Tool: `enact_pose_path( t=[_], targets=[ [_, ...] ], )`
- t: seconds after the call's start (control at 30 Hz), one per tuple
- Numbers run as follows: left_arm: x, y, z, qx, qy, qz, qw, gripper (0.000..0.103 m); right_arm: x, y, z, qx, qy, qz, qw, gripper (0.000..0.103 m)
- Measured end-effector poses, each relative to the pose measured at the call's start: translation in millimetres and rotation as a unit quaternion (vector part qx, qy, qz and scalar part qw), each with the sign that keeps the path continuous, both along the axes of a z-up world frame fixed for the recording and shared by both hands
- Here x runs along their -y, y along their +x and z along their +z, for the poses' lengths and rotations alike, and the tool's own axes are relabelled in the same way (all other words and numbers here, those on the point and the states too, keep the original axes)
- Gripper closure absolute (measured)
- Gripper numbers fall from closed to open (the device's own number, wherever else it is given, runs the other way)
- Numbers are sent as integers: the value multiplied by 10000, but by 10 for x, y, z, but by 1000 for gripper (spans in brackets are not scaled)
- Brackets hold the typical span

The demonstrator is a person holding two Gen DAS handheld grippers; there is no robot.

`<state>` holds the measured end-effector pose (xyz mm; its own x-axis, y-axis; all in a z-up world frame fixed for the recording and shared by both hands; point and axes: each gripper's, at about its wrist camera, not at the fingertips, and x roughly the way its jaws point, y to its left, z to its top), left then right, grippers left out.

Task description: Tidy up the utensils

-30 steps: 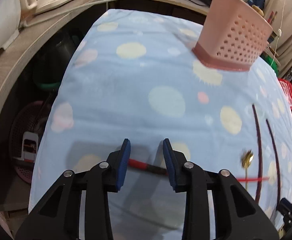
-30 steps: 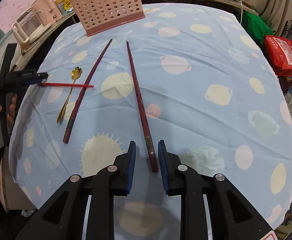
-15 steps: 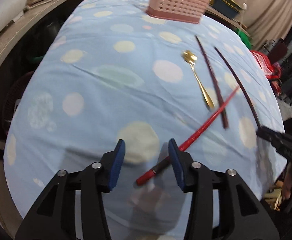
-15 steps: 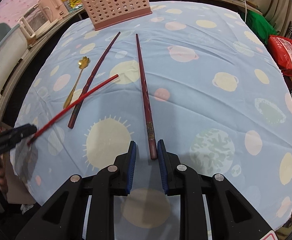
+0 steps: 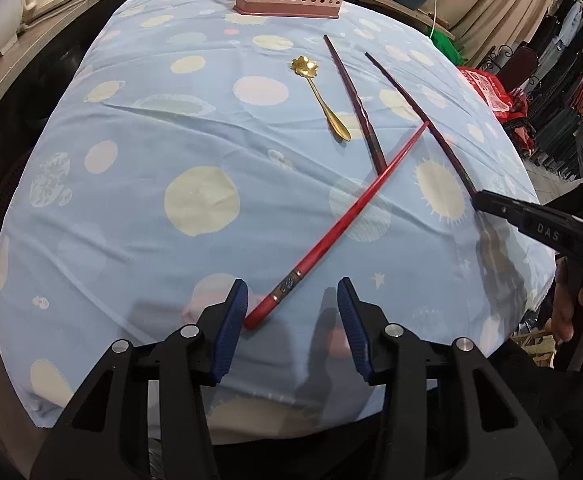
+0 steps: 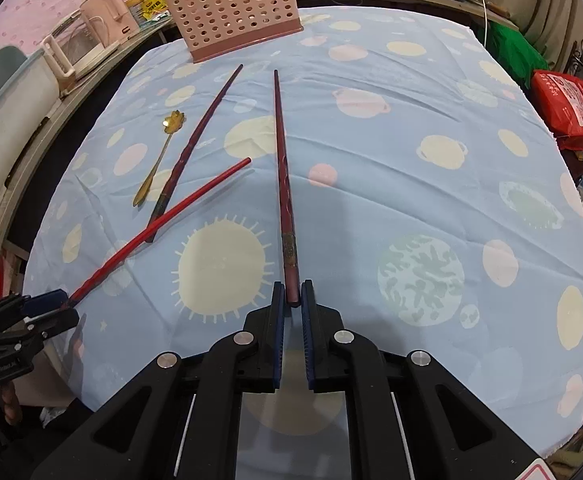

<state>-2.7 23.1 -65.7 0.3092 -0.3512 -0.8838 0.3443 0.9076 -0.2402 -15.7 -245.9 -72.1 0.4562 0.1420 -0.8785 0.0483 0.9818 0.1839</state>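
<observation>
From the left wrist view, the left gripper (image 5: 291, 312) is hovering low over the tablecloth (image 5: 139, 128) with its jaws standing wide. The bright red chopstick (image 5: 343, 224) is lying on the cloth, its thick end just beside the left pad and its long axis running away up and to the right, crossing the butt of a dark chopstick (image 5: 355, 100). A gold spoon (image 5: 323, 100) is resting nearby.

From the right wrist view, the right gripper (image 6: 291, 300) is pinching narrow on the butt of the maroon chopstick (image 6: 281, 168), which is pointing straight ahead toward the pink perforated basket (image 6: 231, 8). I judge the right hand better placed to deliver first.
</observation>
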Motion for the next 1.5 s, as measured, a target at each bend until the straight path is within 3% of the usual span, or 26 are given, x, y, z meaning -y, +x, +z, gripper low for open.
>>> enact_pose_path(
  t=[0.37, 0.6, 0.77, 0.97, 1.17, 1.37, 1.5],
  targets=[
    [66, 18, -30, 64, -65, -249, 9996, 86, -83, 84, -45, 17, 52, 94, 9999, 94],
    [89, -60, -6, -13, -226, -294, 9993, 92, -127, 114, -50, 72, -39, 157, 9998, 95],
    [117, -143, 196, 242, -272, -325, 9988, 96, -112, 33, 35, 146, 68, 82, 9998, 96],
    [127, -111, 618, 642, -508, -220, 9964, 96, -84, -95, 477, 695, 95, 8, 9975, 96],
    [185, 69, 1180, 1230, -716, -108, 9898, 96, -22, -78, 1150, 1528, 55, -53, 9882, 96],
    [239, 481, 1836, 1982, -949, 27, 9756, 97, 72, 127, 1777, 2221, -32, -64, 9750, 96],
    [316, 792, 2203, 2450, -960, 44, 9648, 97, 76, 384, 2033, 2490, -42, 32, 9685, 96]
  ],
)
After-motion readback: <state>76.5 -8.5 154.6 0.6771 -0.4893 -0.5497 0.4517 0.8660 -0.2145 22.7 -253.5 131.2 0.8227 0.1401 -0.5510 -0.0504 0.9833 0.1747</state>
